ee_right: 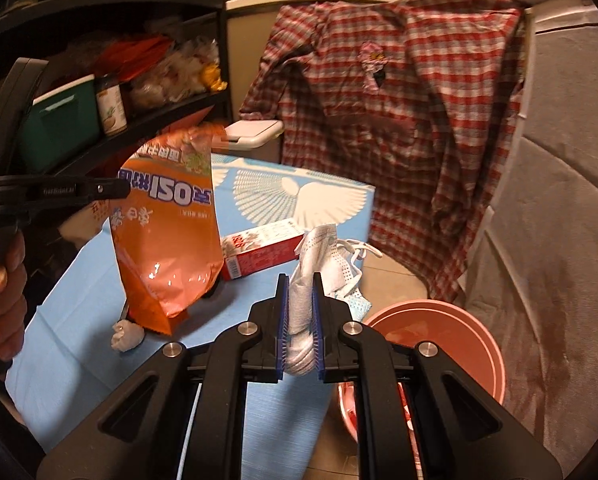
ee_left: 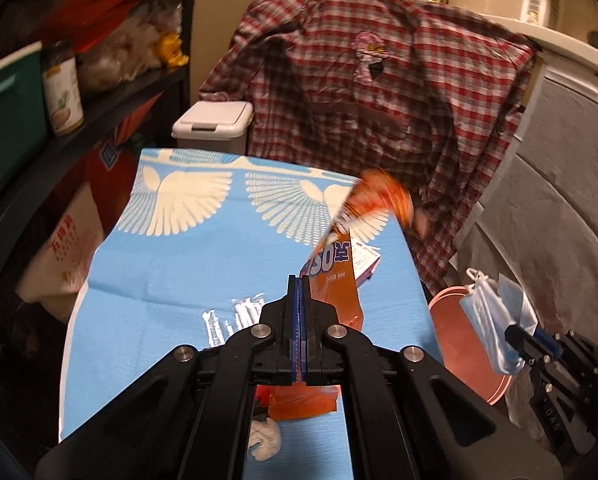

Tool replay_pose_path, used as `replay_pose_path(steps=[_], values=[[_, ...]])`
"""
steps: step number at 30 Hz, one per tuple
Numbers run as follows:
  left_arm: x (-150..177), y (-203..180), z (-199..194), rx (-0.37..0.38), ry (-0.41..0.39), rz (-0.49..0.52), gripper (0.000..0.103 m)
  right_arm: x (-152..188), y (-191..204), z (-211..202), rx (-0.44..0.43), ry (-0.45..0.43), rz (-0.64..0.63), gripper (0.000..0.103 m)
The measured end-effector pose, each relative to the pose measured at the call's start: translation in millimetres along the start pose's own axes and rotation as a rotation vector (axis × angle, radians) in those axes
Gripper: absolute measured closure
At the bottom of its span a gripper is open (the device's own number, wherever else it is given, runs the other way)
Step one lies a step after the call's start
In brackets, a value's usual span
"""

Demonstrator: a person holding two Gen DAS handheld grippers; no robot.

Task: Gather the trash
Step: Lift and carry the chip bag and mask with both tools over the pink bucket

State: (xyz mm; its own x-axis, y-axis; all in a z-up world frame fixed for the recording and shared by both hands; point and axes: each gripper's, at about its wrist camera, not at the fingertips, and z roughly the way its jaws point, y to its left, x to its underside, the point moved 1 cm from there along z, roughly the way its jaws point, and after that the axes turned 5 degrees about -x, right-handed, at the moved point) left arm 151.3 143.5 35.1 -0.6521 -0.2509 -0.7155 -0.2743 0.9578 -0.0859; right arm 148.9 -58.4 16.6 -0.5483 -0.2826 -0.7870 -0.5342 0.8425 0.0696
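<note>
Left gripper point(ee_left: 299, 280): its jaws are seen pressed together on the orange snack bag point(ee_left: 333, 292), which is pinched edge-on between the blue pads; in the right wrist view the same gripper point(ee_right: 121, 190) is seen above the blue cloth, clamped on the bag's side.
Orange snack bag: held up off the blue cloth point(ee_left: 187, 280), hanging tilted, its top blurred; in the right wrist view the bag point(ee_right: 167, 240) is seen hanging clear of the cloth.
Right gripper point(ee_right: 299, 280): closed on a crumpled face mask point(ee_right: 303, 320), which is squeezed between the two blue pads; white ear loops are seen trailing out toward the pink basin.
Face mask: held off the blue cloth's right edge, above the rim of the pink basin point(ee_right: 479, 344); in the left wrist view the mask point(ee_left: 487, 320) hangs just over that basin point(ee_left: 451, 320).
Red carton point(ee_right: 259, 252): lying on the blue cloth, near its far right corner, behind the mask.
White crumpled tissue point(ee_right: 127, 334): resting on the blue cloth, below the hanging bag.
Clear wrappers point(ee_left: 235, 316): lying flat on the blue cloth, beside the left gripper's tips.
White lidded bin point(ee_left: 213, 122): standing just beyond the blue cloth's far edge.
Plaid shirt point(ee_left: 379, 100): draped behind the blue cloth.
</note>
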Motion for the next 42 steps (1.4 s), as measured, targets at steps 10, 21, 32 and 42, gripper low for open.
replay_pose_path(steps=[10,21,32,42], values=[[-1.6,-27.8,-5.7,0.018,-0.020,0.030,0.103,4.8,-27.5,-13.9,0.047,-0.021,0.054,0.092],[-6.1,-49.0,-12.4,0.030,-0.055,0.038,0.103,8.1,-55.7,-20.1,0.078,-0.037,0.097,0.092],[-6.4,-73.1,-13.4,0.061,-0.068,0.056,0.103,13.4,-75.6,-25.5,0.103,-0.046,0.120,0.092],[-6.6,-90.6,-9.2,0.098,-0.072,0.070,0.103,19.7,-94.4,-27.4,0.128,-0.040,0.138,0.092]])
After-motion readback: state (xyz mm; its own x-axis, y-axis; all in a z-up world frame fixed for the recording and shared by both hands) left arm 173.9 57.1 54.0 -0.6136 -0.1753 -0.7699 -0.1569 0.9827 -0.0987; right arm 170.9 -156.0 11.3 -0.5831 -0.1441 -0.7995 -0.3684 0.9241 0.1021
